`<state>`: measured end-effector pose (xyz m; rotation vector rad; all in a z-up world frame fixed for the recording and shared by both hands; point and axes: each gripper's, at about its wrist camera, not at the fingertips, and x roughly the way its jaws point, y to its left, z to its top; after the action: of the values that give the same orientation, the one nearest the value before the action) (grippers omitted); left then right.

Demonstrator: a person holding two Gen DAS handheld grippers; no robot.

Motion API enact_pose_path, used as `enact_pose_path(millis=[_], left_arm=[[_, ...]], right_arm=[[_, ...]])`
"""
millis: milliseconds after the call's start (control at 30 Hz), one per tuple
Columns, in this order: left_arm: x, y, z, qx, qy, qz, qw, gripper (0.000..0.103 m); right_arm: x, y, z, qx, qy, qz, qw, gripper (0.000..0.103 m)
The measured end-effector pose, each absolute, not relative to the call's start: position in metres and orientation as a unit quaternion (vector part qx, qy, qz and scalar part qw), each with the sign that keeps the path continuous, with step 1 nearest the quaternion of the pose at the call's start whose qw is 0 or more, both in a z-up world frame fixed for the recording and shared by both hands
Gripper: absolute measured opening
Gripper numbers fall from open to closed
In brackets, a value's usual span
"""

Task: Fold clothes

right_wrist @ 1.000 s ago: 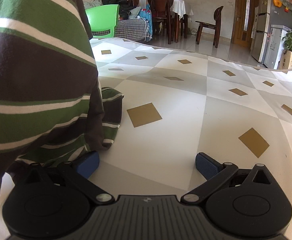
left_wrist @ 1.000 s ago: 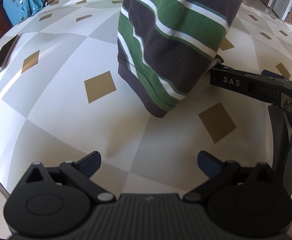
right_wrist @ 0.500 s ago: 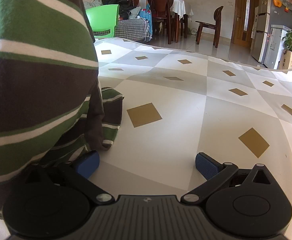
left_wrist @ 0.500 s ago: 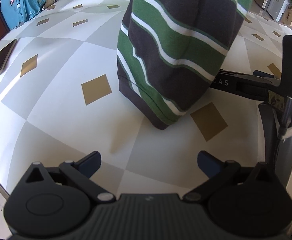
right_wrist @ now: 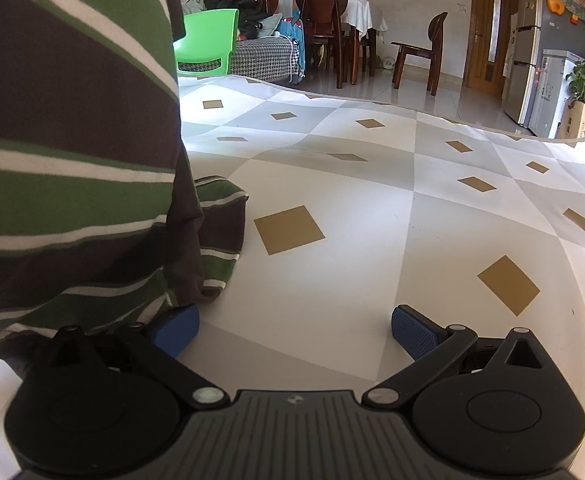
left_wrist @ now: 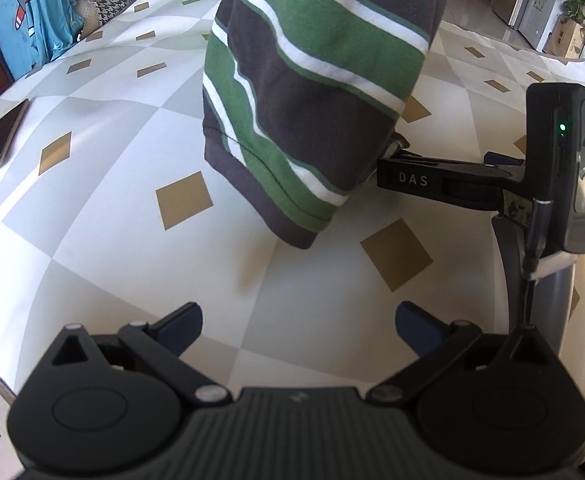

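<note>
Both released: left gripper [left_wrist: 298,322], right gripper [right_wrist: 294,326]. Striped garment [left_wrist: 312,92] hem hangs above bare tablecloth [left_wrist: 104,216].

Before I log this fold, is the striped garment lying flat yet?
No: the green, brown and white striped garment hangs bunched above the diamond-patterned cloth.

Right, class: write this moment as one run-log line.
task: fold clothes | left gripper: open, empty | right gripper: open, empty | striped garment: hanging, top out of view
</note>
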<state>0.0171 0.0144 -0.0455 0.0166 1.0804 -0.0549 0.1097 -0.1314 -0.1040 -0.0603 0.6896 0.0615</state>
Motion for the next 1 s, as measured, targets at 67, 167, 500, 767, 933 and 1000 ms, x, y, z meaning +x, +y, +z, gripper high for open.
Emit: enact_pose_path(millis=[67,167,500,767,933,1000], left_arm=[[0.0168,0.0139,-0.0443,0.007,0.511,-0.028,0.859,0.103],[0.0162,0.0127,-0.0433,0.008,0.51,-0.03,0.86,0.103],[0.0154,0.0103,-0.0416,0.006,0.508,-0.041,0.861,0.103],[0.0154,0.0088,-0.0428,0.005,0.511,-0.045,0.858,0.103],[0.0167,0.0086,-0.0448,0.004,0.516,-0.045,0.856,0.103],[0.0172,0.0092,-0.045,0.002,0.517,-0.045,0.855,0.103]], right_arm=[[0.1097,-0.1314,-0.104,-0.03,0.338,0.03,0.94,0.103],[0.1096,-0.1314,-0.104,-0.03,0.338,0.03,0.94,0.103],[0.1095,-0.1316,-0.1039,-0.03,0.338,0.03,0.94,0.103],[0.1097,-0.1312,-0.1041,-0.03,0.338,0.03,0.94,0.103],[0.1096,-0.1309,-0.1044,-0.03,0.338,0.03,0.94,0.103],[0.1096,-0.1308,-0.1045,-0.03,0.338,0.03,0.94,0.103]])
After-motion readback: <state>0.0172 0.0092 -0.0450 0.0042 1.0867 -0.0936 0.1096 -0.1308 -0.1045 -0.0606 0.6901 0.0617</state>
